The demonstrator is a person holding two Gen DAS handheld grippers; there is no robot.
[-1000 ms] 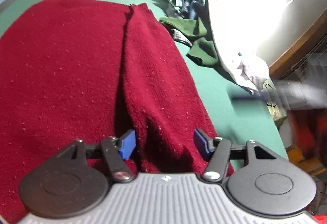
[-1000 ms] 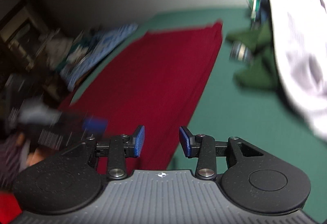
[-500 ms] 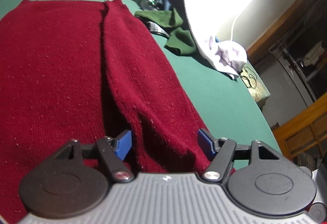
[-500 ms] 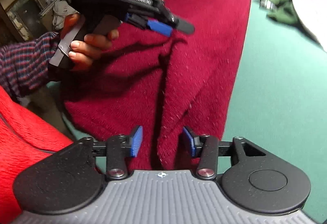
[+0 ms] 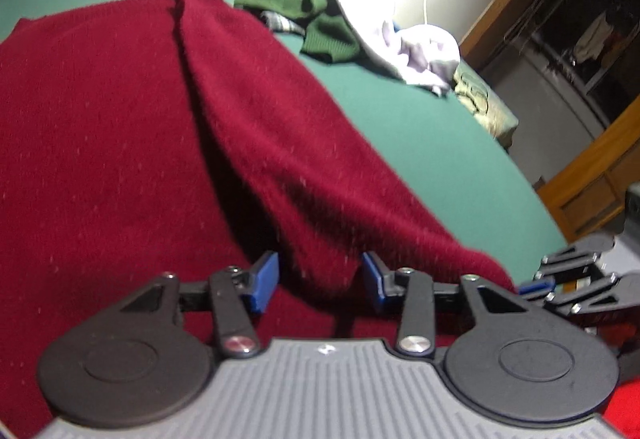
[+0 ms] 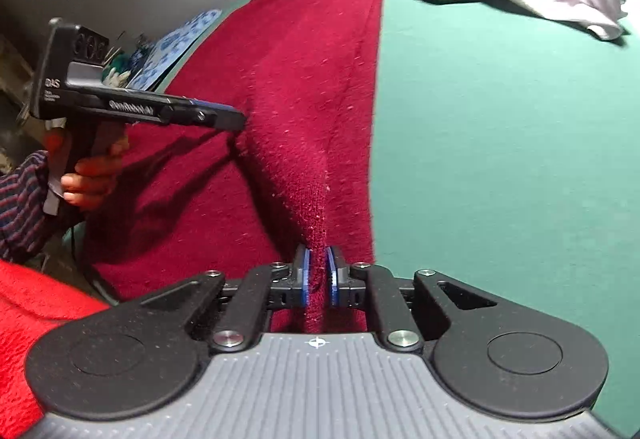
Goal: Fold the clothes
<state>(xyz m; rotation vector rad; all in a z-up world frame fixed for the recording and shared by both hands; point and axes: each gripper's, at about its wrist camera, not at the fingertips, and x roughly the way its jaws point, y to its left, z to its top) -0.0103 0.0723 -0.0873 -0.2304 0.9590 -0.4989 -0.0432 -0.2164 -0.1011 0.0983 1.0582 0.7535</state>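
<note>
A dark red knitted sweater (image 5: 120, 143) is spread on the green-covered desk (image 6: 500, 143). Its raised near edge is pinched between the closed pads of the right hand-held gripper (image 6: 318, 279). The left hand-held gripper (image 5: 320, 281) is held open over the sweater's lifted fold.

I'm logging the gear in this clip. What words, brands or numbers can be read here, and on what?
"DAS": rear block of the left hand-held gripper, in the right wrist view.
Smaller lines beneath it: too small to read.
White lettering along that gripper's side rail: too blurred to read.
Maroon sweater, green table cover: no text.
</note>
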